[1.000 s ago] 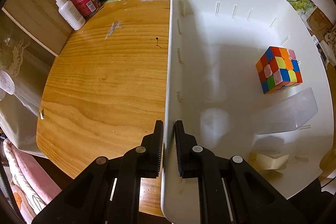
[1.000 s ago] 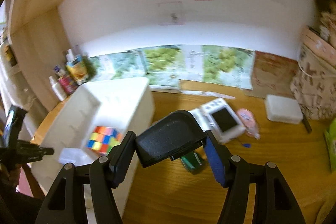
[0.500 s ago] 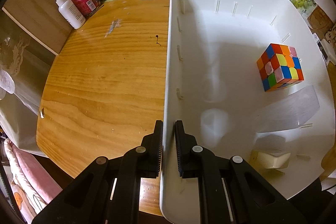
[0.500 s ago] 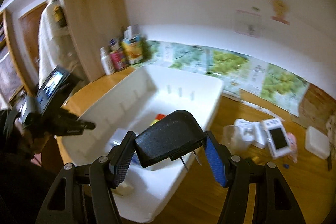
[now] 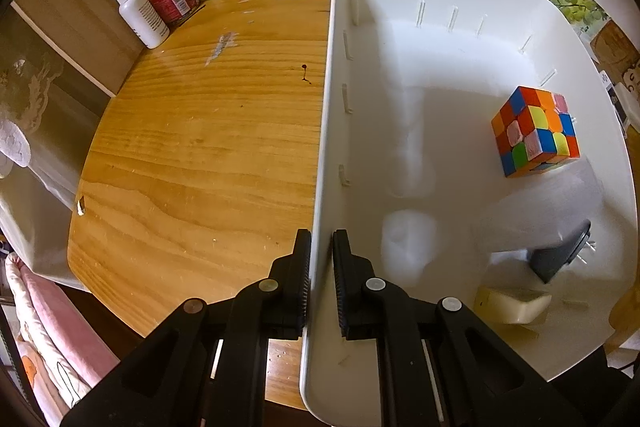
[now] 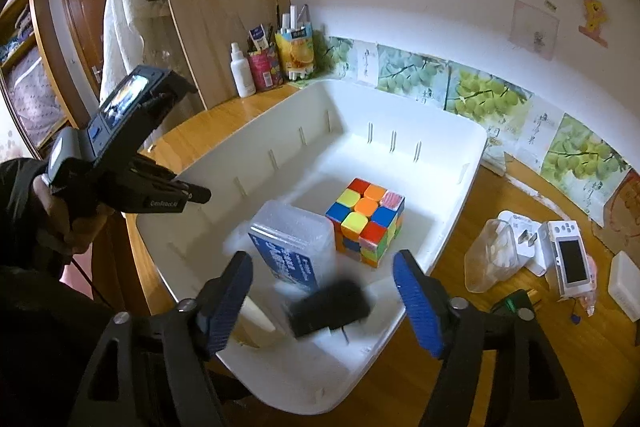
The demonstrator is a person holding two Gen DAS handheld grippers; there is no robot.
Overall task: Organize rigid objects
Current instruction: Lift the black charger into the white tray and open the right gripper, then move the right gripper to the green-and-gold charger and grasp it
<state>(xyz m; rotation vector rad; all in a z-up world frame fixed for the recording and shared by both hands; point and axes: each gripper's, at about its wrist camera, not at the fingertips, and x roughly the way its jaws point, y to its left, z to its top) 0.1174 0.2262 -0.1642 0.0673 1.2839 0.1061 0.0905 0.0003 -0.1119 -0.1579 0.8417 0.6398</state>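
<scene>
My left gripper is shut on the left wall of the white bin, which stands on the wooden table. In the right wrist view the left gripper sits at the white bin's near-left rim, in a person's hand. My right gripper hovers over the bin's near end with its jaws opening. A black plug adapter lies blurred below them, free of the pads; the left wrist view shows the black plug adapter low in the bin. A colourful puzzle cube and a clear box with a blue label stand inside.
A cream block lies in the bin's near corner. A white bottle, a red can and a carton crowd the back left corner. Right of the bin lie a clear cup, a white charger, a white handheld device and a white box.
The right gripper swung from over the table to over the bin and rolled; its jaws widened and the black plug adapter left them. The left gripper kept its hold and place.
</scene>
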